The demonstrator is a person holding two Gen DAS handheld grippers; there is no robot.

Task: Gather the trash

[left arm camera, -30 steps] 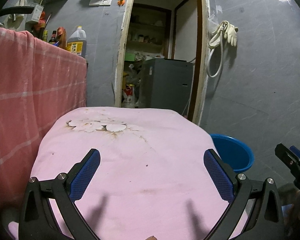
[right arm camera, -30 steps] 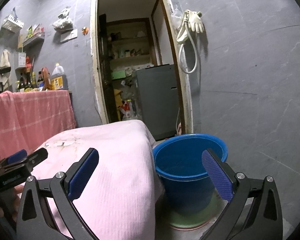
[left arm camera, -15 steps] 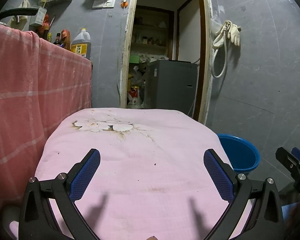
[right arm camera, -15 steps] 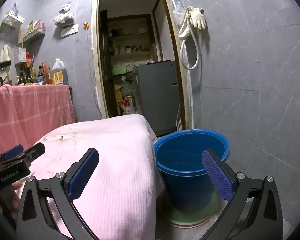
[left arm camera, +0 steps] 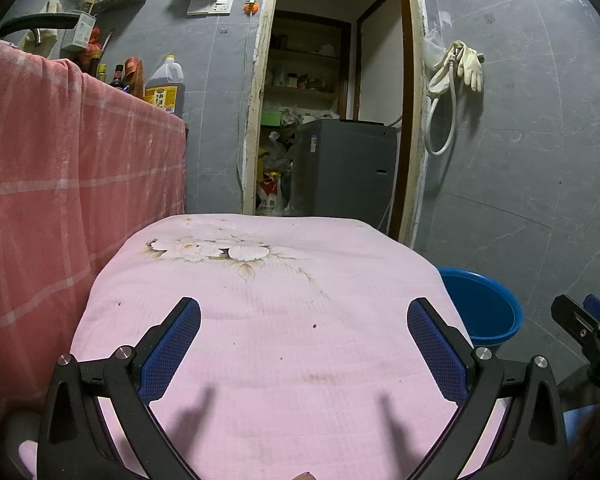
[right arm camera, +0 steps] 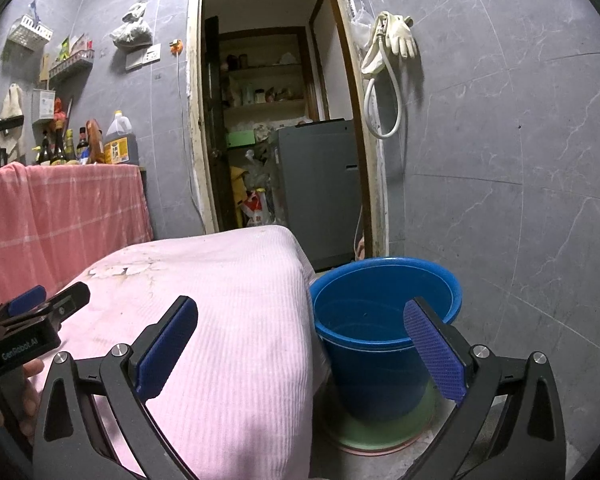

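A blue bucket (right arm camera: 384,320) stands on the floor on a green base, right of a table under a pink cloth (left arm camera: 268,320). The bucket also shows in the left wrist view (left arm camera: 484,312). My left gripper (left arm camera: 304,344) is open and empty over the near part of the cloth, which bears only small dark specks. My right gripper (right arm camera: 300,344) is open and empty, straddling the cloth's right edge and the bucket. I see no piece of trash on the cloth.
A counter draped in a red checked cloth (left arm camera: 60,200) stands on the left, with bottles (left arm camera: 164,84) on top. An open doorway (left arm camera: 332,120) with a grey appliance (right arm camera: 316,188) is behind. Grey tiled wall on the right holds gloves (right arm camera: 396,40).
Both grippers have drifted slightly back and up, so more of the pink cloth and bucket shows. Both stay open and empty.
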